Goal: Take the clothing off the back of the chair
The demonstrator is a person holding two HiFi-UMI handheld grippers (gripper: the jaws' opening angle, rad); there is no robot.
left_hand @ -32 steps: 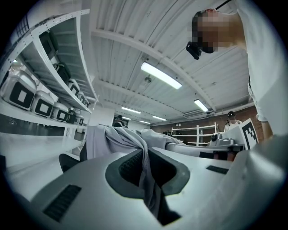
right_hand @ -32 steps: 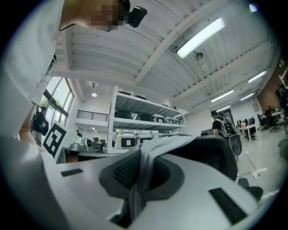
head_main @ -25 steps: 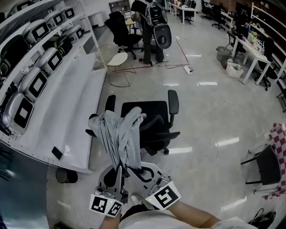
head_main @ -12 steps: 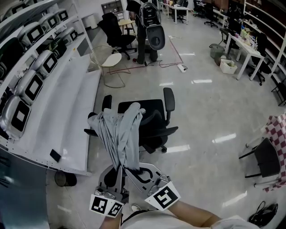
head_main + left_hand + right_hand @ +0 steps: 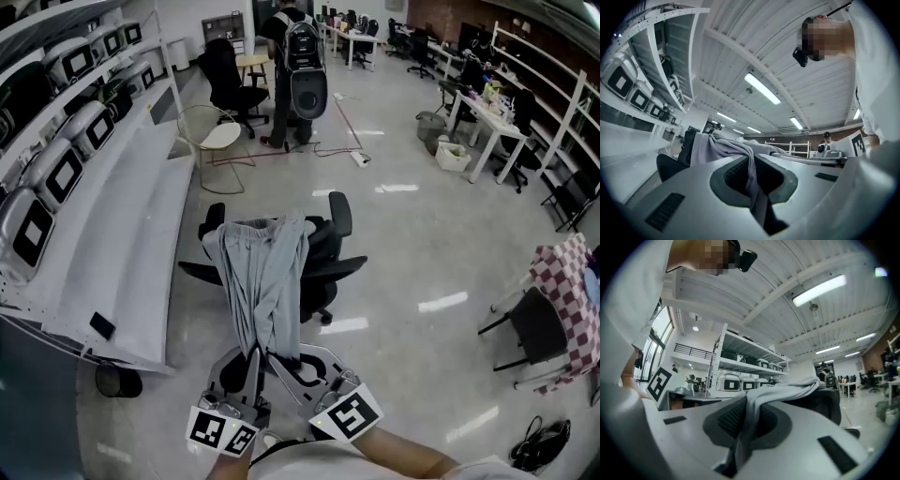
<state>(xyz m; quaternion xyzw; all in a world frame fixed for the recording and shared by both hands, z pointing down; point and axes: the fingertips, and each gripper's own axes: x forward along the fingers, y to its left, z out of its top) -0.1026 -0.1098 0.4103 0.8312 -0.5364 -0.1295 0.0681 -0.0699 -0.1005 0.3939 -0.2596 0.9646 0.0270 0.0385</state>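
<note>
Note left gripper (image 5: 251, 354) and right gripper (image 5: 274, 356) both pinched shut on garment (image 5: 262, 272), side by side, for an even pull. Find garment draped over chair (image 5: 330, 246) back, stretched toward grippers. Judged next step: lift up and clear of chair back, avoiding snags.

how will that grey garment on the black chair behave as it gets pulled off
Probably floppy: the light grey fabric garment sags in folds from the black office chair. Likely light, since thin pinches in the left tool and right tool hold it. It may snag on the backrest.
</note>
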